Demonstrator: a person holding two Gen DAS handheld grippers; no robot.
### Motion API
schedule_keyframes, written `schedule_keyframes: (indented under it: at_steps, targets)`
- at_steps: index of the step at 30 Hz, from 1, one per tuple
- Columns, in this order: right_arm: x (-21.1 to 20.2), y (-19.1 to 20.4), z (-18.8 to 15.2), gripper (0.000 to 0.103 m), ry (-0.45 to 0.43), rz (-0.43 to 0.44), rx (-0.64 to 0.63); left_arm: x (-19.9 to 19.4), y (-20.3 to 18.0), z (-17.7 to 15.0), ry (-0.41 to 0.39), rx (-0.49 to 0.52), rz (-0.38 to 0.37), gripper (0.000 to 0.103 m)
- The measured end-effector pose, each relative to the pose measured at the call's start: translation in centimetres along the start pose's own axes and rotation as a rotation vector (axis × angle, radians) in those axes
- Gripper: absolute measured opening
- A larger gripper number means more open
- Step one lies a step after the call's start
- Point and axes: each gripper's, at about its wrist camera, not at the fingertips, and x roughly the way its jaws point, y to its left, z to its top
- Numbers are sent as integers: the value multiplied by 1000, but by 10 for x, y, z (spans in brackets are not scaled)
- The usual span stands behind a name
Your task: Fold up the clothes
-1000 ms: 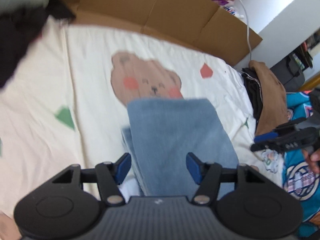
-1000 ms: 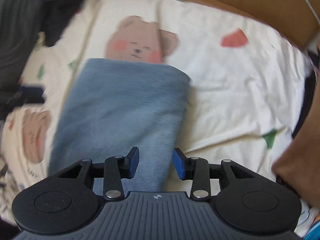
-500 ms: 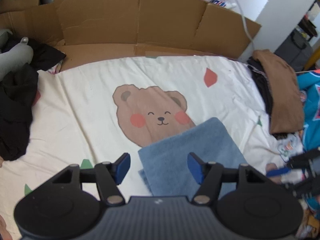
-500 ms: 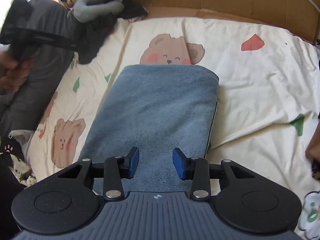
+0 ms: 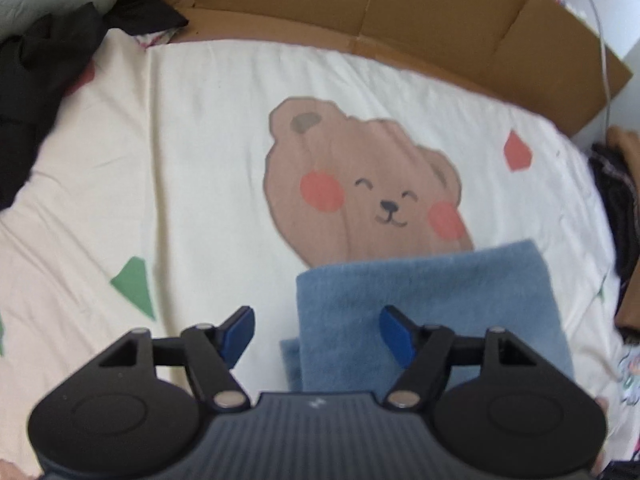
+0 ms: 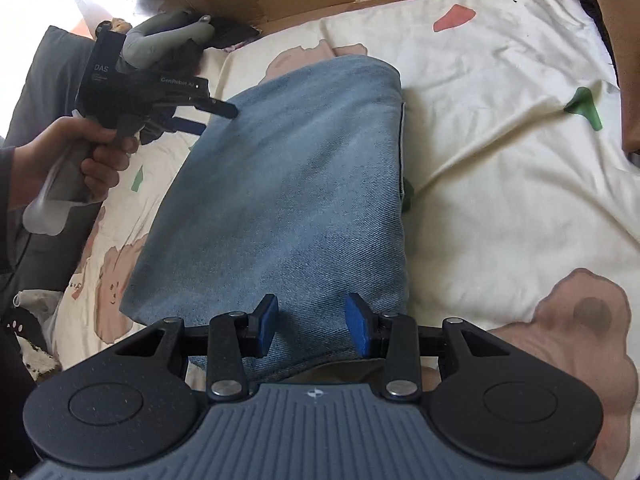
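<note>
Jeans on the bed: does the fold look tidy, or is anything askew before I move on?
Mostly tidy. The jeans lie folded flat on the sheet. One oddity: in the left wrist view a lower layer sticks out past the left edge of the top layer, so the edges are not aligned. Both grippers, left and right, are open.

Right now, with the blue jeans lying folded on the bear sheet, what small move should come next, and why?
Probably close the right tool on the near edge of the jeans: its fingers sit open over that edge, and the left tool holds nothing.
</note>
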Motion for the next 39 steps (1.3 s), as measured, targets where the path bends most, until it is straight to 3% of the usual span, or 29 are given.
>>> schedule_keyframes:
  at_steps: [1,2,4,7,10,16,18,23,26,31,37,39]
  targets:
    - [-1,-1,2,44,3,-2,4,0,2,0,-1,0,-8,66]
    - [-2,-2,5,44,4,-5,10,-1,3,0,0,0,-18,51]
    - [-2,-3,6,44,0,-12,16,-3,5,-2,14,-3,-39,32]
    - [0,-4,7,44,-5,-21,25,-12,2,-9,-5,11,8,7]
    - [1,-2,8,45,-10,-29,26,-19,10,-14,-12,-36,29,0]
    - [-3,1,14,45,-35,-32,7,-30,22,-21,20,-90,69,1]
    - [-7,-1,16,45,-60,-30,26,-35,20,-19,22,-90,54,7]
    - [-12,-12,24,45,-117,-15,86,-38,6,-5,-6,-79,45,41]
    - [-12,-17,27,45,-129,-17,78,-32,-1,1,-13,-96,53,54]
    - [-5,-33,32,45,-141,-17,95,0,-1,5,46,-124,35,70]
    - [-2,-45,30,45,-130,17,108,26,4,6,47,-186,-95,75]
    - [-1,-48,29,45,-126,23,113,29,5,7,53,-210,-136,61]
